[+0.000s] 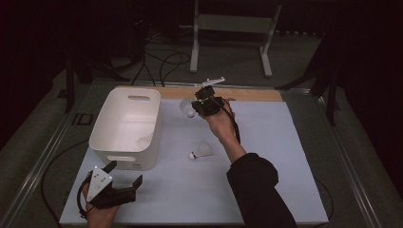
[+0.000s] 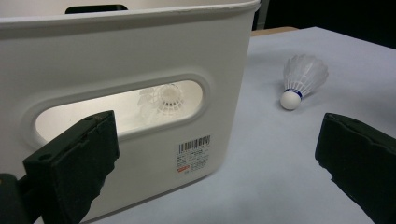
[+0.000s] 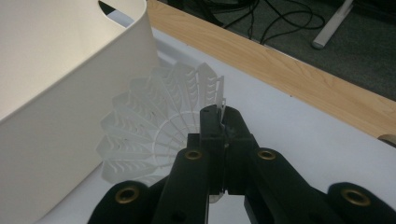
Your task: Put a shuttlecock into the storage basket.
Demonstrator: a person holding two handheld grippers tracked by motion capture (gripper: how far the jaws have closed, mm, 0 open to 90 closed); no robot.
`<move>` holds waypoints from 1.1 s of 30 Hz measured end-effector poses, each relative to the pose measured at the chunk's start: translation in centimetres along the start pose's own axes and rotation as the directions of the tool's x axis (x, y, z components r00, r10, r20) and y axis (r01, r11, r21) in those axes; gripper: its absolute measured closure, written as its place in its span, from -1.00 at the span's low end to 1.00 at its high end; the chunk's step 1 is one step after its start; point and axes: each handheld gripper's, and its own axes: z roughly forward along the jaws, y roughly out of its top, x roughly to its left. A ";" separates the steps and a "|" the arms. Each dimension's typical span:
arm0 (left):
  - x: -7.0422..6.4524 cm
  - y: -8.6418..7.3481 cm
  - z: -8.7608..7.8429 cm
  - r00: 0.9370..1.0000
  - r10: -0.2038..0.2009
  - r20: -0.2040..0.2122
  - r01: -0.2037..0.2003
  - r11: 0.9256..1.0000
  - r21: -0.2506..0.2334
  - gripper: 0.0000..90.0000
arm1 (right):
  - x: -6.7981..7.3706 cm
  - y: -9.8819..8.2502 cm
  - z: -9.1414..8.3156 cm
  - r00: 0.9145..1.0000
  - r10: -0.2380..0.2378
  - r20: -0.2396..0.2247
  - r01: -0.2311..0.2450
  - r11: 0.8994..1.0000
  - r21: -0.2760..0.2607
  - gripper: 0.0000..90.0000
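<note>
My right gripper [image 1: 196,106] hangs above the mat just right of the white bin [image 1: 105,124], shut on the feather skirt of a white shuttlecock [image 1: 187,108]. In the right gripper view the jaws [image 3: 219,123] pinch the skirt's rim of that shuttlecock [image 3: 149,130] beside the bin's wall [image 3: 60,93]. A second shuttlecock [image 1: 202,151] lies on the mat, also in the left gripper view [image 2: 301,79]. A third shuttlecock [image 2: 163,100] lies inside the bin, seen through its handle slot. My left gripper [image 1: 125,173] stands open at the bin's near end [image 2: 215,163], nothing between its jaws.
A white mat [image 1: 266,180] covers the table, with a wooden edge [image 1: 247,93] along the back. Behind the table, cables [image 1: 161,61] lie on the floor by a white stand frame [image 1: 233,28]. A sleeved forearm [image 1: 256,190] crosses the mat's right half.
</note>
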 end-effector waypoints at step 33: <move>0.0 0.0 0.0 1.000 0.002 0.000 -0.002 1.000 0.000 -0.99 | 0.5 2.0 -1.5 1.000 -0.012 -0.007 0.012 0.999 -0.041 0.98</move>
